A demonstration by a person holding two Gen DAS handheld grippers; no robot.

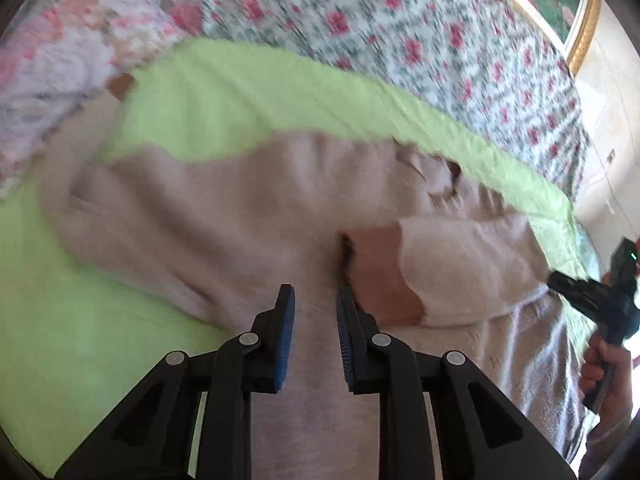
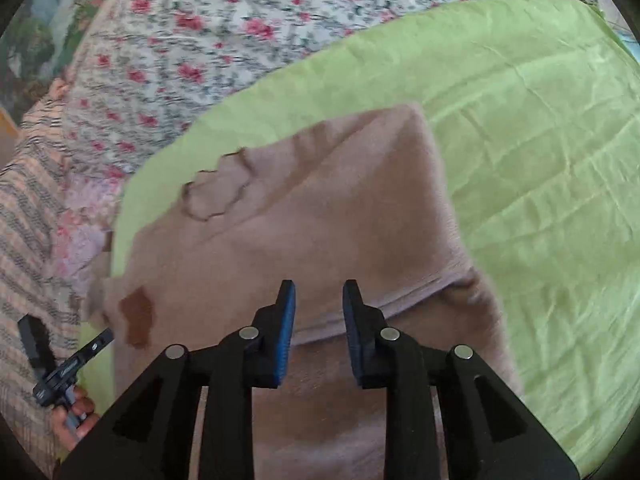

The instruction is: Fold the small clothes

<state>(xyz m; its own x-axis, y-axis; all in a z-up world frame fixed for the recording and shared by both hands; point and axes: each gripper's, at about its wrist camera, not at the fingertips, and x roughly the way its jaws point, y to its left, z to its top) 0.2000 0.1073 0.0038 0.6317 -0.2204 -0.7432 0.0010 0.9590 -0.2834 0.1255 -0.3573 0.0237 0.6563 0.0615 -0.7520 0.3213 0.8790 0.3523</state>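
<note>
The left gripper (image 1: 315,300) is hovering over a beige garment (image 1: 224,216), its two blue-padded fingers spread apart with nothing between them; bare cloth is showing through the gap. The garment is lying spread on a light green sheet (image 1: 60,320), reaching ahead of the fingertips and off to both sides. Just ahead of the right-hand fingertip a darker brown patch (image 1: 380,276) is sitting on the cloth, beside a folded paler sleeve (image 1: 468,264) that is stretching away to the right. Beyond the green sheet a floral bedspread (image 1: 360,12) is filling the far background. At the far right edge of this view the person's right hand (image 1: 604,372) is gripping the handle of the other tool.

The right gripper (image 2: 319,296) is likewise standing open above the same garment (image 2: 320,208), its fingers parted and pinching nothing. A seam or hem is running across the cloth just under and ahead of the fingertips. The green sheet (image 2: 540,160) is lying to the right and ahead of the tongs, with the bedspread (image 2: 220,40) farther ahead. To the left of the fingers the brown patch (image 2: 138,316) is showing near the garment's edge. No boxes, baskets or other holders are appearing in either view. Both pictures are blurred.
</note>
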